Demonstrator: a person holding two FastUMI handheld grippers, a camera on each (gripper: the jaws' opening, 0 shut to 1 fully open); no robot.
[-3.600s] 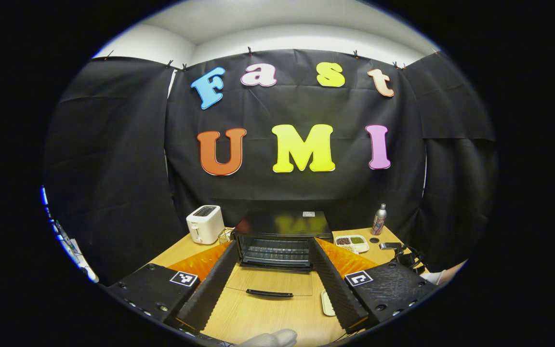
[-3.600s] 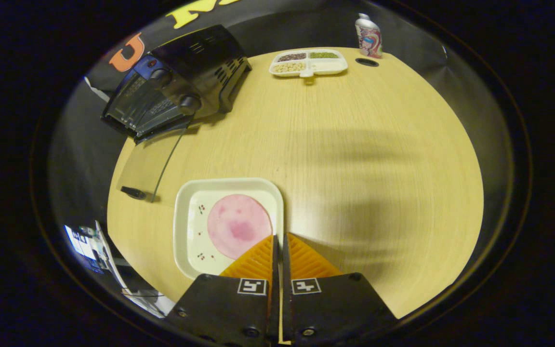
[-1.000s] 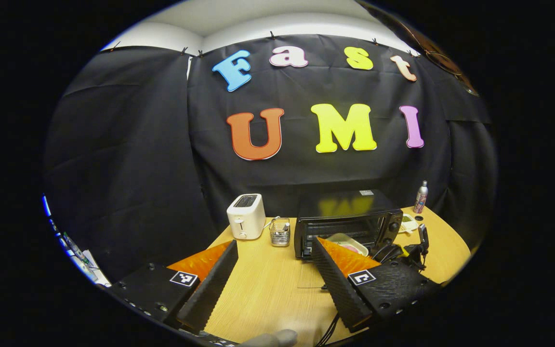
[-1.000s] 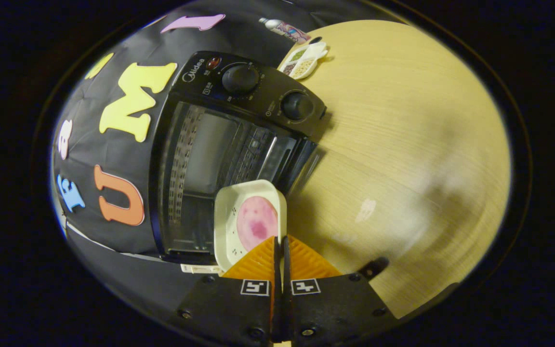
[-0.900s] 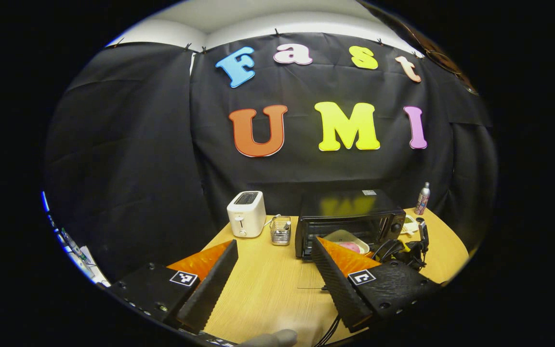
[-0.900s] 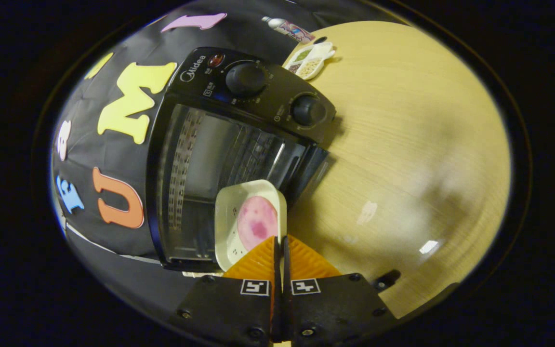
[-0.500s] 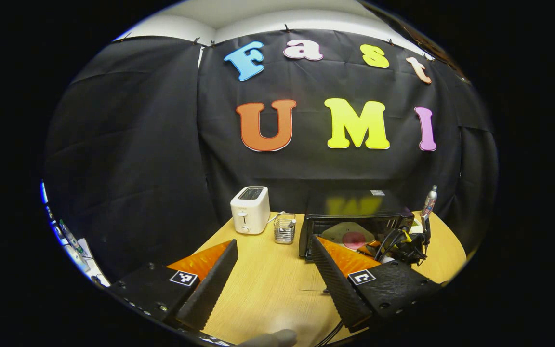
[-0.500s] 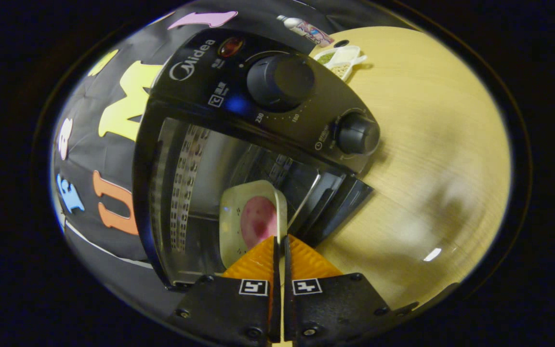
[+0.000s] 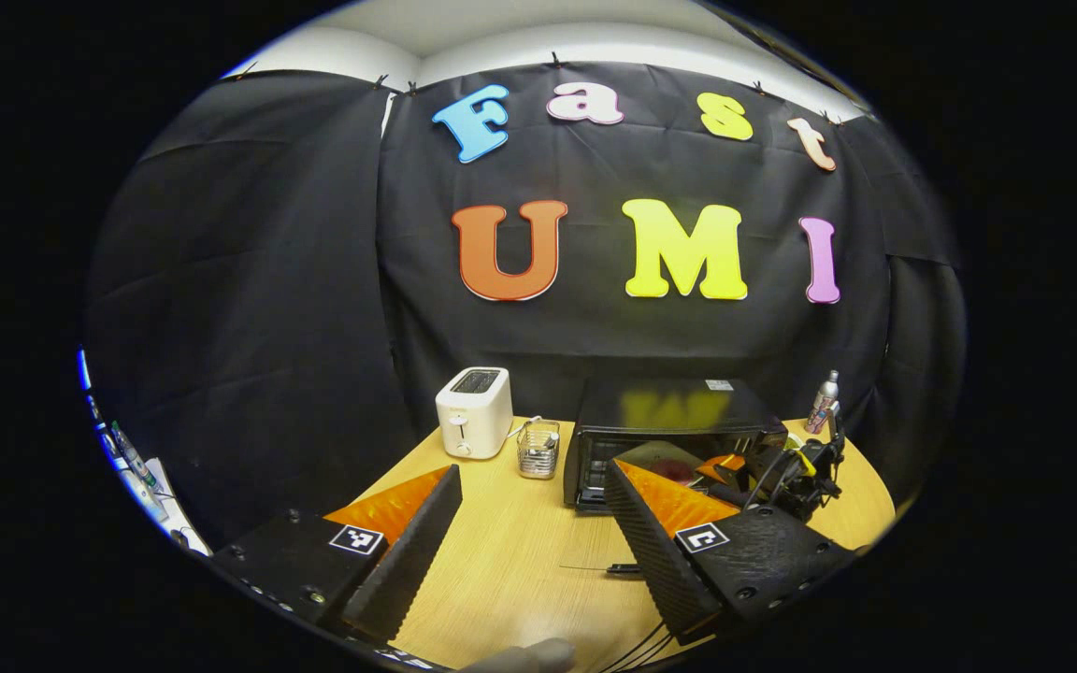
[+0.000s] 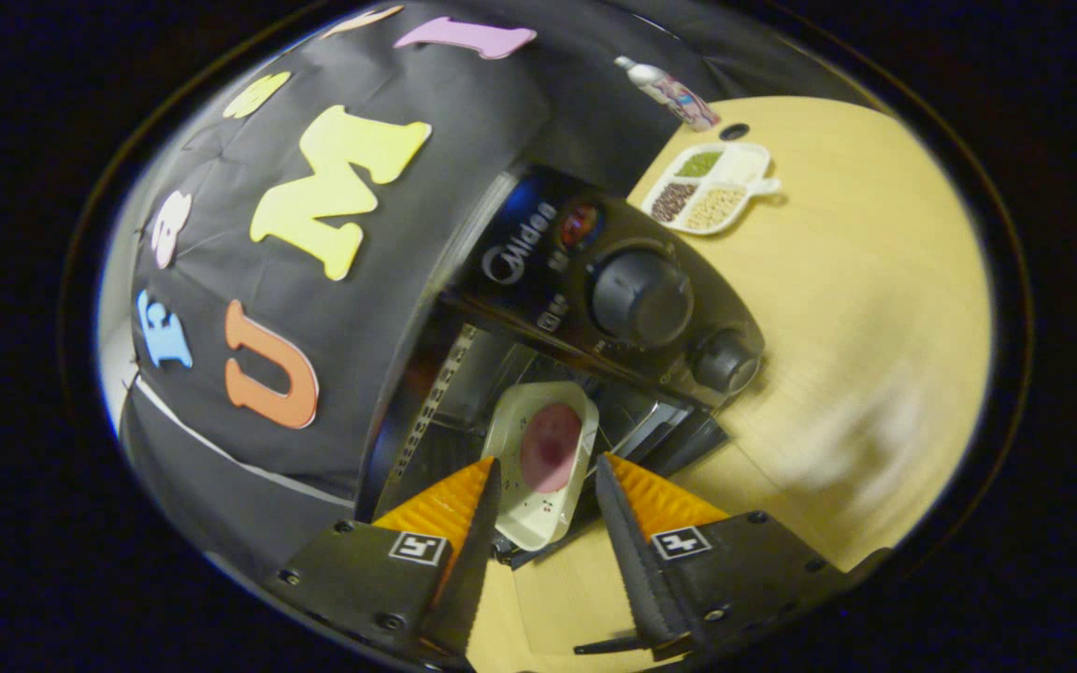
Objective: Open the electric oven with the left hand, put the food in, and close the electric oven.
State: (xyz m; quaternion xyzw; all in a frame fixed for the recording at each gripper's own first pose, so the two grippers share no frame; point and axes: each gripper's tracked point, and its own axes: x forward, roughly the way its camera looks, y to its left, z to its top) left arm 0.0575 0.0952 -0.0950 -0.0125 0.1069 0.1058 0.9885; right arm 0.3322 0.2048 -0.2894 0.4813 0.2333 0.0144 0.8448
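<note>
In the right gripper view the white tray (image 10: 538,467) with the round pink slice of food (image 10: 550,447) sits inside the open electric oven (image 10: 595,308), on the rack, its near end sticking out toward the oven's front edge. The right gripper (image 10: 538,505) has let go — its fingers are spread wide, one on each side of the tray's near end, and neither looks like it's pressing on it. The oven's two knobs (image 10: 641,297) are on the panel to the right of the opening. Farther off on the wooden table (image 10: 856,308) there's a divided snack dish (image 10: 707,192) and a bottle (image 10: 674,89) near the wall.

In the left gripper view the left gripper (image 9: 524,523) hangs over the near part of the table with its fingers wide apart, holding nothing. Past it, the oven stands at the far side with the right gripper at its mouth, cables trailing — the door itself I can't make out well from here. To the oven's left sit a small wire basket (image 9: 538,449) and a white toaster (image 9: 473,411).
</note>
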